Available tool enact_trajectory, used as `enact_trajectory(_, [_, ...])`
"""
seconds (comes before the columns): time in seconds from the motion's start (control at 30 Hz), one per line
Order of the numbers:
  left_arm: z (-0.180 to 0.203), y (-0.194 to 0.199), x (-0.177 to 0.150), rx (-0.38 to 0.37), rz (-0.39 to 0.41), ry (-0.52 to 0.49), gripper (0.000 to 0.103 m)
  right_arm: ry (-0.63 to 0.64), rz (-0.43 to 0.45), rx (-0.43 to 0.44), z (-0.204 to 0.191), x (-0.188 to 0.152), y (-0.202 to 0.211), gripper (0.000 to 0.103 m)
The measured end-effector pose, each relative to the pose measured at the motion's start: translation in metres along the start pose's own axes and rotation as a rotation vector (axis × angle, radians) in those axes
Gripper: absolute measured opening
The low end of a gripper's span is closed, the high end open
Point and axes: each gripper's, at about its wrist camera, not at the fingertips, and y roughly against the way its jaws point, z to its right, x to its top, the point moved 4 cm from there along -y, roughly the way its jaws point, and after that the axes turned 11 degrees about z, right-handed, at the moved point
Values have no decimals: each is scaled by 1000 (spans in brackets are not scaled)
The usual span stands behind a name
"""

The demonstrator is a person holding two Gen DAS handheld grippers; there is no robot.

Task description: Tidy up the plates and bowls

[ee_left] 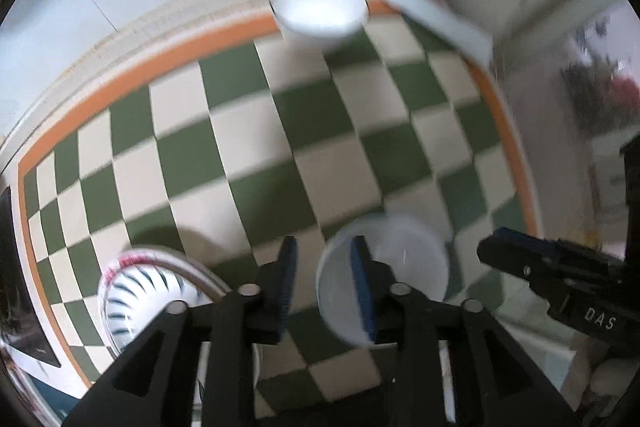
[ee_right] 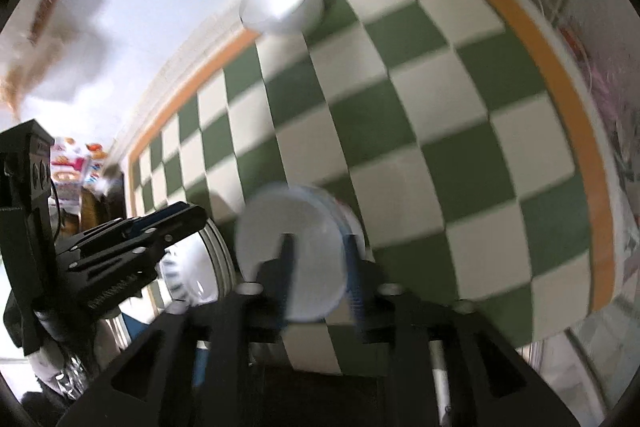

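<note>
1. Left gripper [ee_left: 326,283]: fingers apart, nothing pressed between them; its right finger [ee_left: 362,283] overlaps the pale translucent bowl [ee_left: 404,259] on the checkered cloth [ee_left: 280,131].
2. Right gripper [ee_right: 318,267]: fingers apart, the same pale bowl [ee_right: 292,251] blurred between them; whether the pads touch it I cannot tell.
3. Only the left view shows the striped bowl's [ee_left: 136,291] red-flecked rim; the right view shows a sliver of it [ee_right: 188,275].
4. Far edge: a white bowl [ee_left: 318,7] and, near it, a white box [ee_left: 440,19].
</note>
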Motion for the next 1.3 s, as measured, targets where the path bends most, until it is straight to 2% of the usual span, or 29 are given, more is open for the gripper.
enact_trajectory(0.17, [-17, -20, 64, 4, 18, 96, 31, -4, 56, 19, -5, 66, -9, 45])
enact_trajectory(0.33, [-40, -60, 123, 36, 12, 142, 31, 3, 118, 9, -10, 138, -38, 45])
enact_trajectory(0.57, [-55, -120, 172, 39, -55, 179, 31, 6, 83, -15, -12, 206, -107, 45])
enact_trajectory(0.77, [-57, -163, 184, 44, -108, 171, 30, 14, 5, -47, -5, 223, -158, 44])
enact_trajectory(0.8, [-57, -167, 184, 45, -106, 169, 24, 15, -2, -52, -4, 224, -164, 42])
enact_trajectory(0.83, [-57, -171, 183, 45, -105, 164, 19, 17, -11, -50, -3, 224, -169, 39])
enact_trajectory(0.9, [-56, -175, 181, 36, -111, 159, 10, 20, -25, -60, -2, 223, -177, 17])
enact_trajectory(0.93, [-55, -177, 180, 37, -110, 155, 9, 25, -26, -59, -2, 222, -179, 14])
enact_trajectory(1.3, [-48, -167, 167, 43, -86, 136, 7, 65, -2, -87, -13, 221, -174, 12])
